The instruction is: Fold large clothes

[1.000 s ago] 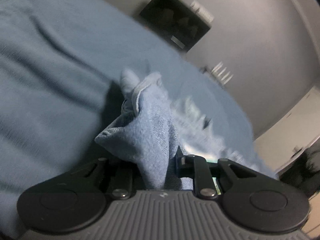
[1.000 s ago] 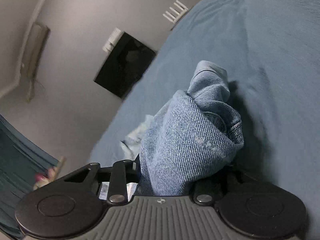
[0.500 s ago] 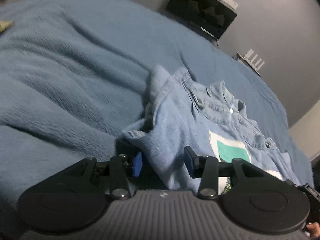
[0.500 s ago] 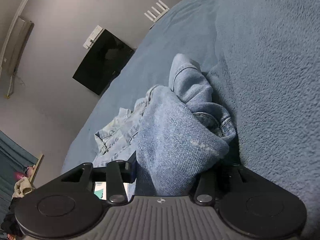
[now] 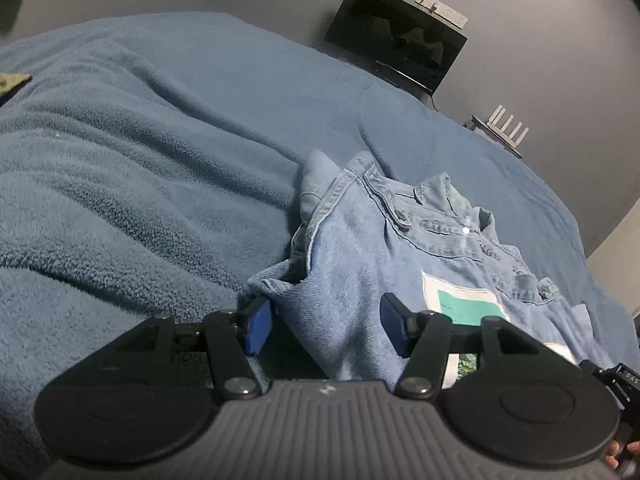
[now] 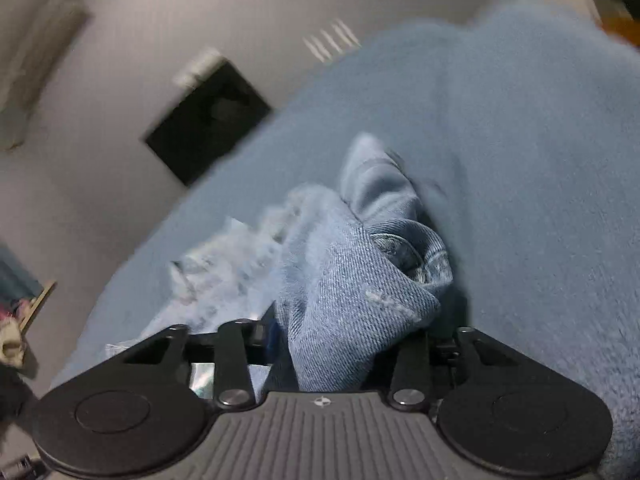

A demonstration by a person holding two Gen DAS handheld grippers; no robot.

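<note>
A pale denim jacket (image 5: pixel 400 248) lies on a bed covered by a blue blanket (image 5: pixel 140 152). The left tool (image 5: pixel 324 330) is wide open, its blue pads either side of a fold of denim without gripping it. The right tool (image 6: pixel 344 340) has a bunched sleeve between its fingers; how tightly is unclear. A sound next move: release cleanly, then smooth the fold flat. A white and teal panel shows on the jacket.

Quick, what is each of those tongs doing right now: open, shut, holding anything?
Left tongs: open, the denim shirt lies loose between the blue pads.
Right tongs: cannot tell; denim bunches between them and hides the pads.
</note>
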